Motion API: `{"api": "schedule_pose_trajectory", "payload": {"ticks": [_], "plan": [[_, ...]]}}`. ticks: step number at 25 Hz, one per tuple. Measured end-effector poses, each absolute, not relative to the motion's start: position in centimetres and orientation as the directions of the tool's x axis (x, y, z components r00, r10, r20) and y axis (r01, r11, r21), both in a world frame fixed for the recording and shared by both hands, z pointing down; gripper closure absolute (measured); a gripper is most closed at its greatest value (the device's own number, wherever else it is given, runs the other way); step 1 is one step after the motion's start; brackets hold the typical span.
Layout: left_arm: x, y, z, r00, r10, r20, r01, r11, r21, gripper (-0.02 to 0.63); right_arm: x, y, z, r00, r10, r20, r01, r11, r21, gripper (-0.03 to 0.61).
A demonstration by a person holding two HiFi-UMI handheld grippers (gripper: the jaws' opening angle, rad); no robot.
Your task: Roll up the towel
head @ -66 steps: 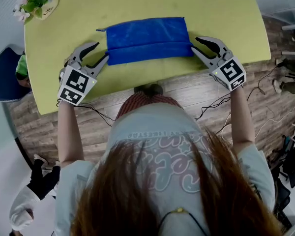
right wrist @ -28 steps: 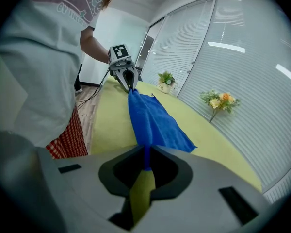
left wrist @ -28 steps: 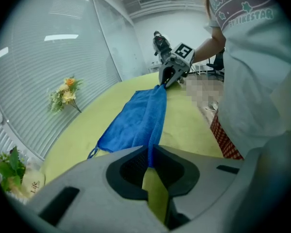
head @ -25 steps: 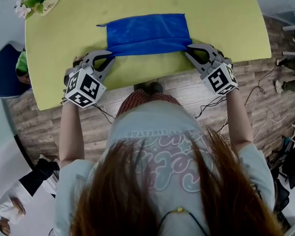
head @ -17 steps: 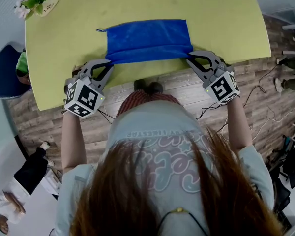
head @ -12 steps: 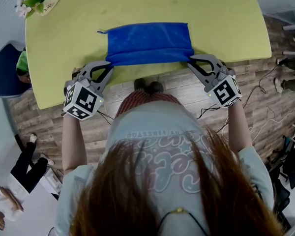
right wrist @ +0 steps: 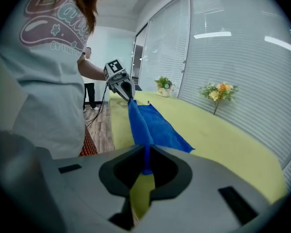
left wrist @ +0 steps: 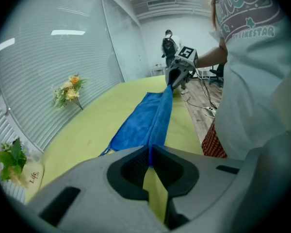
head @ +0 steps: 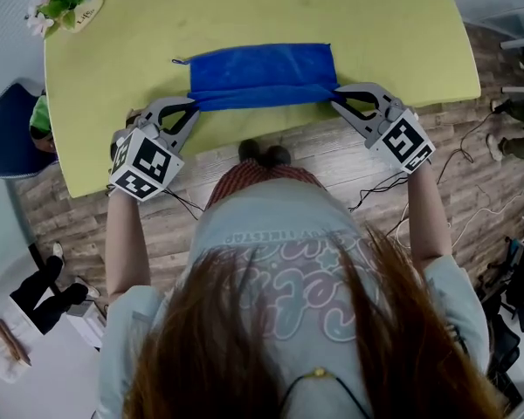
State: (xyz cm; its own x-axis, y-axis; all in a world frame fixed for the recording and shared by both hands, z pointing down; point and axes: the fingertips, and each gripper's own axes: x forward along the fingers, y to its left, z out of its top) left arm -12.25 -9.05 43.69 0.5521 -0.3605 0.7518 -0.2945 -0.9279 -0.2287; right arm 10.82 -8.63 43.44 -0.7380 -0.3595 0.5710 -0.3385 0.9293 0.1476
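While your left gripper (head: pixel 190 108) and right gripper (head: pixel 338 95) each pinch shut on one end of the blue towel (head: pixel 262 70) near the table (head: pixel 244 7) front edge, turn both wrists together, level, for an even roll.

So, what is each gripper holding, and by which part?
The blue towel: left gripper pinches the near edge's left end, right gripper its right end.

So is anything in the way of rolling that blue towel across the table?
Nothing visible. The left gripper and right gripper pinch near corners of the towel; the flowers stand away at a far corner of the table.
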Motion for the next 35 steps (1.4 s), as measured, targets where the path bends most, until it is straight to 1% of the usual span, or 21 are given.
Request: {"api": "schedule_pose_trajectory", "payload": {"ticks": [5, 15, 19, 26, 28, 31, 32, 35], "plan": [[-12.3, -10.4, 43.9, 0.555, -0.347, 0.756, -0.305, -0.93, -0.204, 0.586, 10.8, -10.5, 43.7, -0.717, -0.382, 0.584, -0.371, 0.917, 0.145, 0.538], [-11.9, -12.0, 44.2, 0.542, -0.358, 0.76, -0.296, -0.928, -0.226, 0.586, 11.0, -12.3, 44.3, -0.678, -0.41, 0.61, -0.4, 0.902, 0.163, 0.523], [-11.9, -12.5, 44.4, 0.523, -0.367, 0.77, -0.268, -0.928, -0.26, 0.586, 11.0, -12.7, 44.6, -0.664, -0.421, 0.618, -0.4, 0.898, 0.182, 0.508], [-11.7, -13.0, 44.6, 0.519, -0.366, 0.772, -0.271, -0.928, -0.257, 0.584, 11.5, -13.0, 44.9, -0.671, -0.426, 0.607, -0.432, 0.89, 0.146, 0.495], [-11.9, -13.3, 44.4, 0.524, -0.372, 0.766, -0.293, -0.923, -0.247, 0.557, 11.7, -13.2, 44.8, -0.677, -0.429, 0.598, -0.448, 0.885, 0.128, 0.474], [-12.6, -14.0, 44.2, 0.53, -0.385, 0.756, -0.331, -0.914, -0.234, 0.492, 12.3, -13.6, 44.6, -0.685, -0.438, 0.583, -0.479, 0.873, 0.094, 0.434], [-12.9, -14.2, 44.0, 0.531, -0.388, 0.753, -0.337, -0.912, -0.233, 0.48, 12.5, -13.6, 44.5, -0.687, -0.44, 0.578, -0.487, 0.87, 0.084, 0.426], [-13.4, -14.4, 43.6, 0.535, -0.404, 0.742, -0.348, -0.906, -0.242, 0.472, 12.9, -13.8, 44.3, -0.689, -0.453, 0.565, -0.5, 0.862, 0.082, 0.42]]}}
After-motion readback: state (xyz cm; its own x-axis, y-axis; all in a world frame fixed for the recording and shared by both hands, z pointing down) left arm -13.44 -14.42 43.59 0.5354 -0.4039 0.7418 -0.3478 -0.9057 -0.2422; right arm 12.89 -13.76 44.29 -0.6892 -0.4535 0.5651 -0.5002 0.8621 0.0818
